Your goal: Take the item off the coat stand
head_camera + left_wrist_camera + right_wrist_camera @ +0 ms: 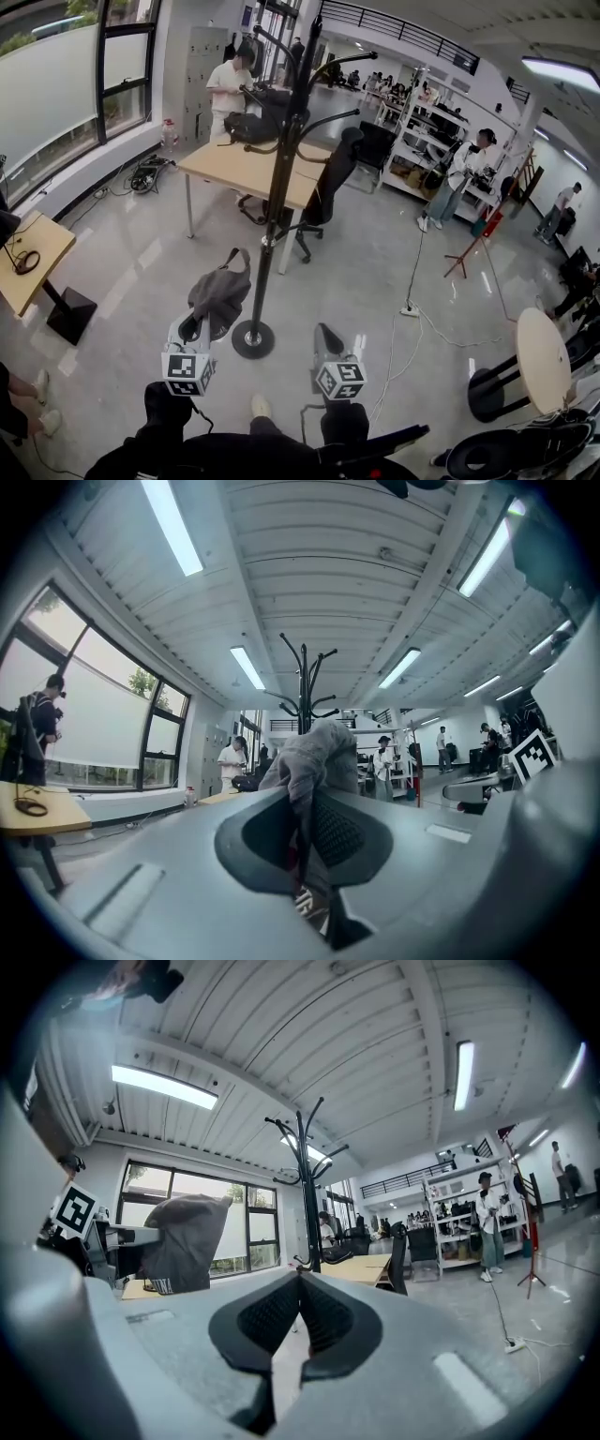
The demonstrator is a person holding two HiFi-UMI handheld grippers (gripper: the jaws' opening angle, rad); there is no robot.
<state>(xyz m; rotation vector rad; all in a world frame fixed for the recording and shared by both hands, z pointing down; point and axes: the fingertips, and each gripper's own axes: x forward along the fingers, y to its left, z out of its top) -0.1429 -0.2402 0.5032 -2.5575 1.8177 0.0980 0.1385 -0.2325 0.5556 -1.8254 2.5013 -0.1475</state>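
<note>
Careful, your left gripper is pinched shut on just an edge of the gray cloth item, low and left of middle in the head view. The soft cloth may slip out if you swing it. Your right gripper is closed on nothing. The item's long way runs from the jaws up and right, with its strap loop at the far end. That loop sits just beside the coat stand pole and could snag.

Crumpled grey fabric item with strap loop, off the hooks, pinched in left gripper, just beside tall black metal coat stand.
</note>
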